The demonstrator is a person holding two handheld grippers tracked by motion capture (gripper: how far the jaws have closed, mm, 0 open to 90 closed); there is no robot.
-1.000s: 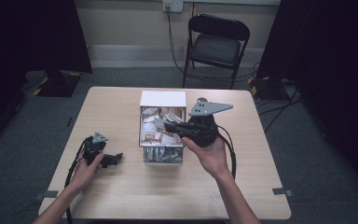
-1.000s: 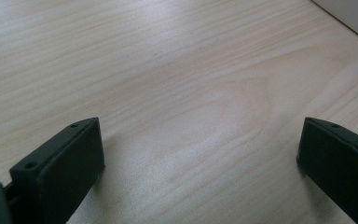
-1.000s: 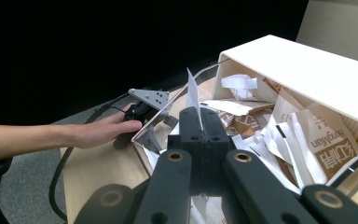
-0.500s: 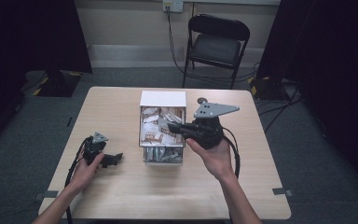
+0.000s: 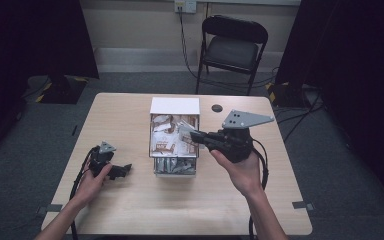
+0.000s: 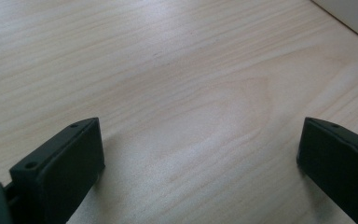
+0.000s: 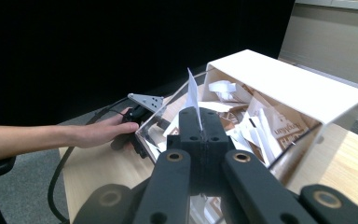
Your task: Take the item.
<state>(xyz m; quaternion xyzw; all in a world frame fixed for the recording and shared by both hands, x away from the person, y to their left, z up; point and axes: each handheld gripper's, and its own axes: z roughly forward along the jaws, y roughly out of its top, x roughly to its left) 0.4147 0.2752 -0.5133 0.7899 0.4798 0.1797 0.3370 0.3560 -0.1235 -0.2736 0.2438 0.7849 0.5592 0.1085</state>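
1. From above: right gripper [image 5: 194,134] held over the box [image 5: 175,106] of packets, midway across the table [image 5: 130,210].
2. Along the right gripper: pinched tight on a white packet [image 7: 193,100], upright above the box.
3. Along the left gripper [image 6: 200,154]: spread wide over bare wood.

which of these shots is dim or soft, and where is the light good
High view: room edges sink into black, while the table is evenly lit and fairly sharp. Left gripper view: bright wood grain, the jaws close to the lens soft-edged, faint shadows beneath them. Right gripper view: background almost black, the right gripper and its white packet clear, the white box brightly lit.
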